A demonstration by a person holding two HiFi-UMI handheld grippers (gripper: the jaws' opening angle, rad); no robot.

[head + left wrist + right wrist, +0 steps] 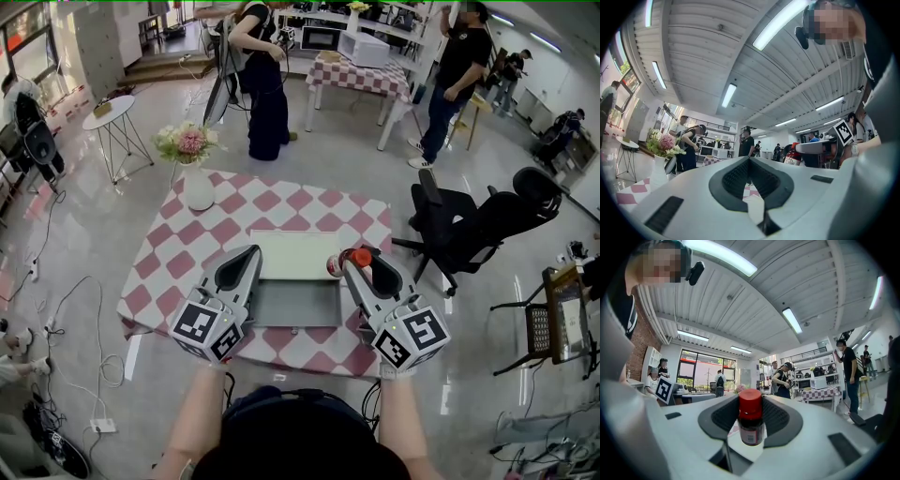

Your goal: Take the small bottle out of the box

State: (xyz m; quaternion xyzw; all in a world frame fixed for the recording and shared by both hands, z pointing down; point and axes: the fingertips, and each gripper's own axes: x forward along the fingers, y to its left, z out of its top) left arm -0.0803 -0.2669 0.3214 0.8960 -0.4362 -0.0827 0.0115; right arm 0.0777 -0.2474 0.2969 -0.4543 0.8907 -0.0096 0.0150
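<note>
Since our right gripper (349,262) is clamped on the bottle (751,420), which is raised at the right edge of the box (295,305), we should hold the squeeze firm and carry it right, leaving the closed, empty left gripper (249,255) aside.

red-capped small bottle (751,420) clamped in right tongs (356,262) beside open box (295,302)
</note>
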